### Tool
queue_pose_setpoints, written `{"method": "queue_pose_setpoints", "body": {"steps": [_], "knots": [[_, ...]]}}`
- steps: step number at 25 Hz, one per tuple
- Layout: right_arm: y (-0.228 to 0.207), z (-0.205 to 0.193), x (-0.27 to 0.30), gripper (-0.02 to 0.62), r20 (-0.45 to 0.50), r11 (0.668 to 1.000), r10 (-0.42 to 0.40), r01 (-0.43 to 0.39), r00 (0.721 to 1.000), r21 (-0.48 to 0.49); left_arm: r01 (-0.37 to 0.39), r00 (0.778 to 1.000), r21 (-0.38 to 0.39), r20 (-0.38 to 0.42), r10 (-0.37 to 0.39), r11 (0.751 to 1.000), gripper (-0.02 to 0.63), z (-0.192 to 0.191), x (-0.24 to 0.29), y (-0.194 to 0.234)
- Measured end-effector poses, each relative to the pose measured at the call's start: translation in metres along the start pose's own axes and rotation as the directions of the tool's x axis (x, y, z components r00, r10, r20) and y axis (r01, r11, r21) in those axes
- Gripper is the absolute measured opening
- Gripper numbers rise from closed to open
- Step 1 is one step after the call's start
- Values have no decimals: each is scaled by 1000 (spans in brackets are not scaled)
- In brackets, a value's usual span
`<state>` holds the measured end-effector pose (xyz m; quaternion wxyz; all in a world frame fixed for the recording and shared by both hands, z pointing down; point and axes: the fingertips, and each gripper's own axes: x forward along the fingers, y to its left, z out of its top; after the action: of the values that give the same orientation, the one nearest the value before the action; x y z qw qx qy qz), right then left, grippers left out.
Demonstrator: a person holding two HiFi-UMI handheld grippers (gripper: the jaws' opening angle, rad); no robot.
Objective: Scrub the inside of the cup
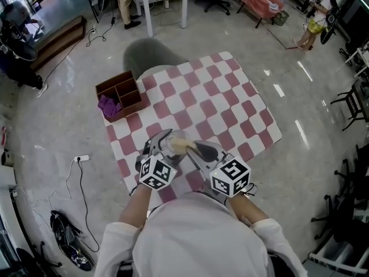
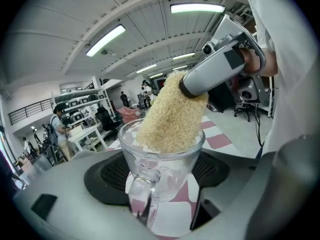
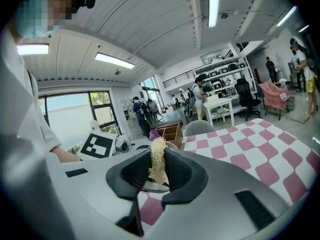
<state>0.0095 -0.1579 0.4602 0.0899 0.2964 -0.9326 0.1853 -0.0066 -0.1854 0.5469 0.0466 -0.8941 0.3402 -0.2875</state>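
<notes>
**Head view:** at lower centre, above the checked cloth (image 1: 230,97), the left gripper (image 1: 160,144) clamps the glass cup (image 1: 173,136). The right gripper (image 1: 196,150) pinches the loofah scrubber (image 1: 181,146).

**Left gripper view:** the jaws grasp the cup body, and the scrubber tip sits inside the mouth.

**Right gripper view:** the jaws are clenched on the scrubber.

We judge the glass rigid, slick and breakable, so grip the body firmly. The loofah is light and yielding.

Blocked: loofah (image 2: 172,114) fills cup (image 2: 165,176) mouth; box (image 1: 121,95) apart.

Clear, handled glass cup (image 2: 162,159), upright in the air over the bench's (image 1: 253,114) near edge; a tan fibrous scrubber (image 2: 172,114) leans tilted into its open mouth.
</notes>
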Motion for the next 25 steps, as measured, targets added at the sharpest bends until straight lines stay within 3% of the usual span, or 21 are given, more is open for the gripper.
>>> {"method": "queue_pose_setpoints", "body": {"steps": [8,15,25], "knots": [[-29,8,-17,87,90,991,-77,66,993,114,6,998,-118,68,2,993,372,3,13,0],[-54,19,-33,87,138,986,-129,112,982,125,13,993,-210,116,12,978,373,9,35,6],[-89,15,-44,87,124,982,-146,128,982,139,26,987,-263,159,17,964,371,9,74,12]]}}
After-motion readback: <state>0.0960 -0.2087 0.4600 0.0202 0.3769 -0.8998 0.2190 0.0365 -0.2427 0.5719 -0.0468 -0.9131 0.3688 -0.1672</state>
